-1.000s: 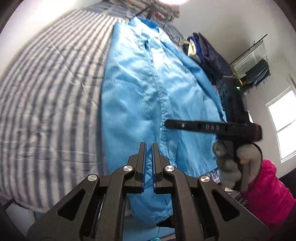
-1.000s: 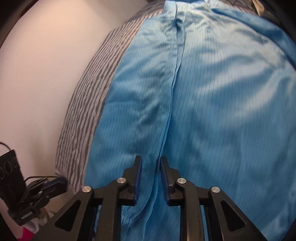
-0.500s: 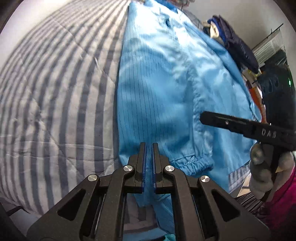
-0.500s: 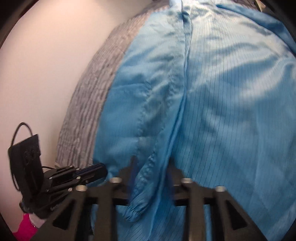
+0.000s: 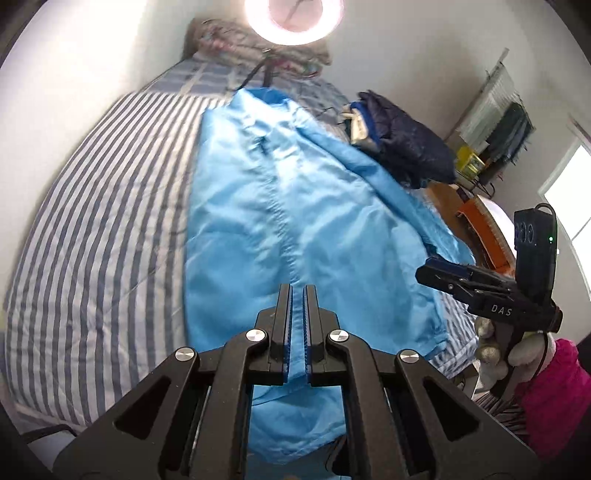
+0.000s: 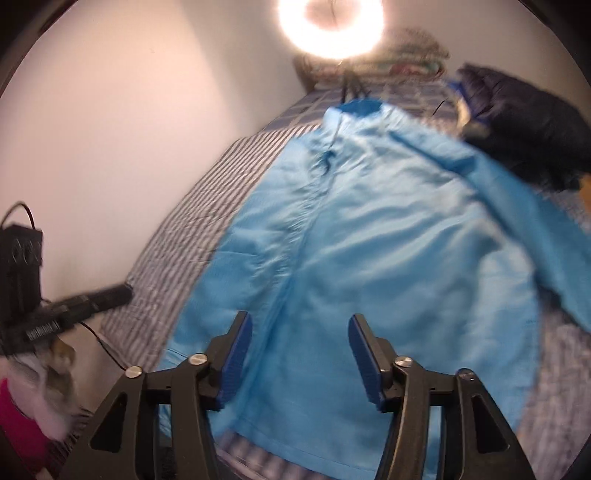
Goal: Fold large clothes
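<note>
A large light-blue jacket (image 5: 295, 221) lies spread on the striped bed (image 5: 92, 240), collar at the far end. It also shows in the right wrist view (image 6: 369, 258). My left gripper (image 5: 297, 295) is shut on the jacket's near hem, and the cloth hangs below the fingers (image 5: 284, 332). My right gripper (image 6: 301, 332) is open and empty above the jacket's lower front. It shows from the side in the left wrist view (image 5: 428, 271). The left gripper shows at the left edge of the right wrist view (image 6: 122, 295).
A dark blue pile of clothes (image 5: 406, 147) lies at the bed's far right edge. A ring lamp (image 5: 293, 18) shines above the headboard. An orange box (image 5: 487, 236) and a window (image 5: 569, 206) are on the right. A white wall (image 6: 129, 129) runs along the bed's left side.
My right gripper has let go of the jacket and opened wide. Both grippers have lifted and tilted up, so the whole bed and lamp come into view.
</note>
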